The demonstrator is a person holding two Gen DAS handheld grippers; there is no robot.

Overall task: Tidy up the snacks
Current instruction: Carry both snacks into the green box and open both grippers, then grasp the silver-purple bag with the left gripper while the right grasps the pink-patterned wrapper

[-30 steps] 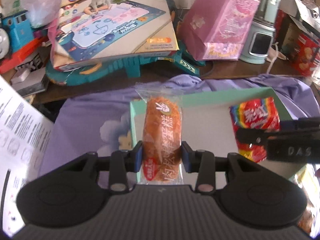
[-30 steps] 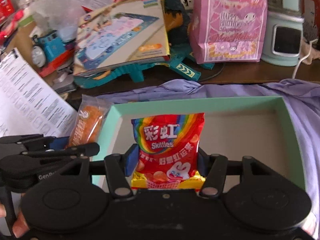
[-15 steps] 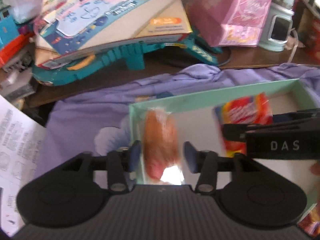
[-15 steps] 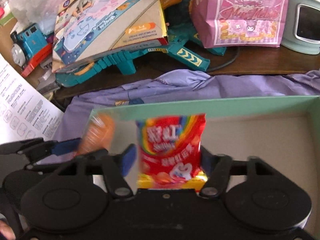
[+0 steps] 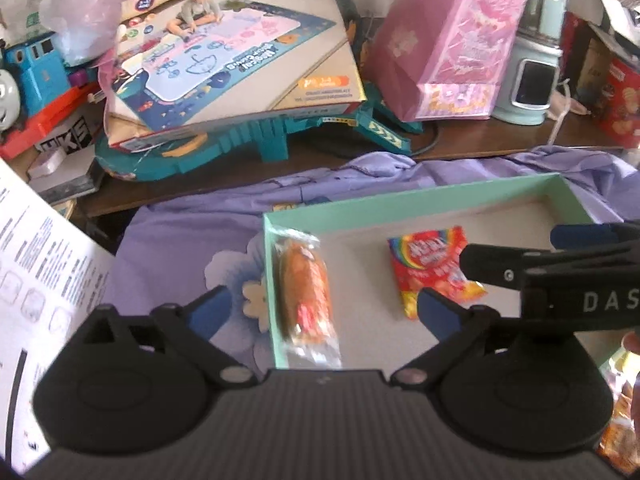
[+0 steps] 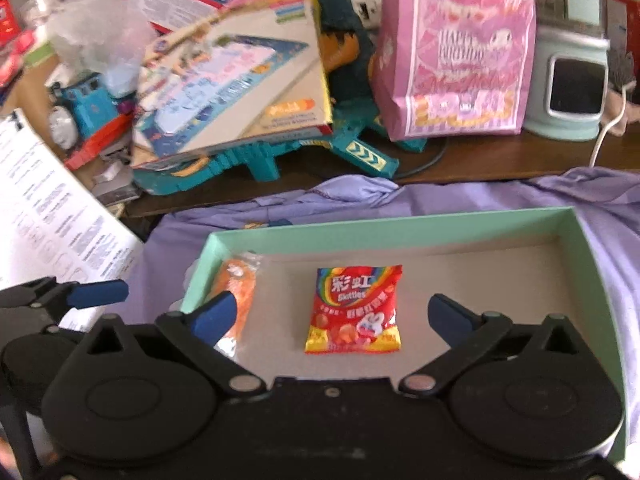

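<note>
My left gripper (image 5: 324, 310) has its fingers spread wide, gripping nothing; the wrapped orange cake (image 5: 306, 300) lies flat between them, against the left wall of the mint-green box (image 5: 420, 200). My right gripper (image 6: 334, 316) is spread just as wide — the red Skittles packet (image 6: 354, 310) lies flat on the box floor between its fingers, touching neither. The two snacks lie side by side, a gap between them. The box rests on a purple cloth (image 6: 460, 196). Beyond it I see a teal toy track (image 5: 248, 144) under a drawing-mat box (image 5: 236, 56), and a pink gift bag (image 6: 456, 48) — all well back
</note>
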